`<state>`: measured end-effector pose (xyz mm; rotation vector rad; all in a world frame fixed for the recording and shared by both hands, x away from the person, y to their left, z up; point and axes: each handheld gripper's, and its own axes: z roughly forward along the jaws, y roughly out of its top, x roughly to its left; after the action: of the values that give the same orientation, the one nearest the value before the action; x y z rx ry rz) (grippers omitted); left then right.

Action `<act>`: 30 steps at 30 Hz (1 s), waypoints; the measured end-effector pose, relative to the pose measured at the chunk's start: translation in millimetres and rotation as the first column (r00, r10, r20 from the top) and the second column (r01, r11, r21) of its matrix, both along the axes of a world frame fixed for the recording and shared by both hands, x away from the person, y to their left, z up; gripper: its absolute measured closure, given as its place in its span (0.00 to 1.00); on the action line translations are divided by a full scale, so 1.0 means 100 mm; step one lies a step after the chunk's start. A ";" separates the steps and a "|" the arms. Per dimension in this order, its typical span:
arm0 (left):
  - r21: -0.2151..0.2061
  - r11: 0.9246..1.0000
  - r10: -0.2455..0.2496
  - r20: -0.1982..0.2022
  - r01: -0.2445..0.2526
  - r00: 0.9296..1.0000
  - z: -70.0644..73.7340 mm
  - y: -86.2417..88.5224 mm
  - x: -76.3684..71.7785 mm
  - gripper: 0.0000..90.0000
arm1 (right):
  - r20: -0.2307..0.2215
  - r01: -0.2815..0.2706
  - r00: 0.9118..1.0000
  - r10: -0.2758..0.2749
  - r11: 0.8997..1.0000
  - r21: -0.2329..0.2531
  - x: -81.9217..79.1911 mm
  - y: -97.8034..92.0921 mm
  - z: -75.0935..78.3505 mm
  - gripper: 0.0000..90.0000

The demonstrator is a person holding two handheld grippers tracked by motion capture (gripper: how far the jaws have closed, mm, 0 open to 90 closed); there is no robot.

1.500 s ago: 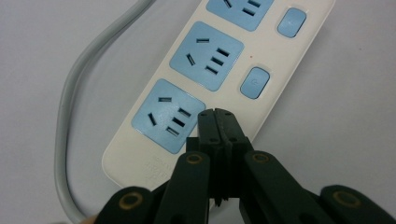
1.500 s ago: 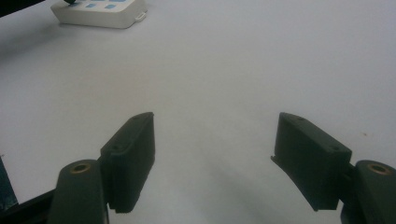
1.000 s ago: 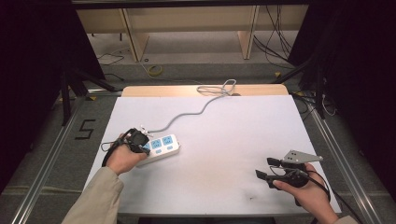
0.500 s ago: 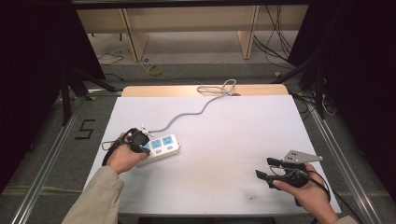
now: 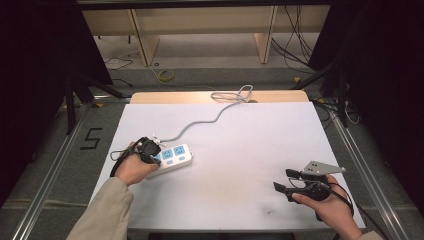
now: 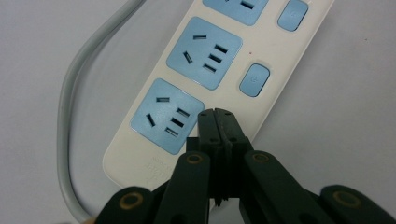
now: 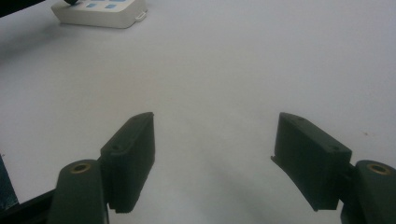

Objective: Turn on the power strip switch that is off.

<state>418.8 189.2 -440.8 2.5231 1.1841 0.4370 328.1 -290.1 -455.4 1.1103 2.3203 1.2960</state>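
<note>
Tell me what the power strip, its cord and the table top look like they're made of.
Power strip: probably molded plastic, a smooth cream shell with matte light-blue socket faces and buttons. Its cord: likely rubber or vinyl sheathing, grey, bending in soft curves. Table top: a flat, matte white sheet, possibly laminate or paper; the look leaves that open.

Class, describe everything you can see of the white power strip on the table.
The white plastic power strip lies flat on the white table, near its left side. It has light-blue socket panels and small blue buttons. A grey cable runs from it to the table's far edge. The left hand-held gripper, jaws shut, rests its tip on the strip's near end.
</note>
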 end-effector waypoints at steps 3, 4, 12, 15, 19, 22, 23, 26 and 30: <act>-0.002 1.000 0.003 0.001 -0.003 1.000 0.00 0.00 0.00 1.00 | 0.000 -0.001 1.000 0.001 1.000 -0.001 0.00 0.00 0.00 0.33; 0.002 1.000 0.000 -0.001 0.000 1.000 0.00 0.00 0.00 1.00 | 0.000 0.000 1.000 0.000 1.000 0.000 0.00 0.00 0.00 0.33; 0.012 1.000 -0.008 0.004 0.007 1.000 -0.01 -0.01 0.00 1.00 | 0.000 0.000 1.000 0.000 1.000 0.000 0.00 0.00 0.00 0.33; 0.009 1.000 -0.005 0.004 0.005 1.000 -0.01 -0.01 0.00 1.00 | 0.002 0.001 1.000 -0.001 1.000 0.000 0.00 0.00 0.00 0.33; 0.027 0.999 -0.017 0.007 0.016 1.000 -0.01 -0.03 -0.01 1.00 | 0.004 0.001 1.000 -0.001 1.000 0.000 0.00 0.00 0.00 0.33; 0.010 1.000 -0.011 0.006 0.011 1.000 -0.01 -0.01 0.00 1.00 | 0.004 0.001 1.000 -0.001 1.000 0.001 0.00 0.00 0.00 0.33; 0.006 1.000 -0.007 0.006 0.007 1.000 -0.01 -0.01 -0.01 1.00 | 0.003 0.001 1.000 -0.001 1.000 0.002 0.00 0.00 0.00 0.33; 0.010 1.000 -0.011 0.009 0.011 1.000 -0.02 -0.01 -0.01 1.00 | 0.003 0.001 1.000 -0.001 1.000 0.002 0.00 0.00 0.00 0.33; 0.006 1.000 -0.011 0.009 0.011 1.000 -0.01 -0.01 -0.01 1.00 | 0.003 0.001 1.000 -0.001 1.000 0.002 0.00 0.00 0.00 0.33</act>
<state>417.9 188.6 -442.2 2.5288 1.1672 0.4494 327.6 -290.4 -455.1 1.1086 2.3171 1.2987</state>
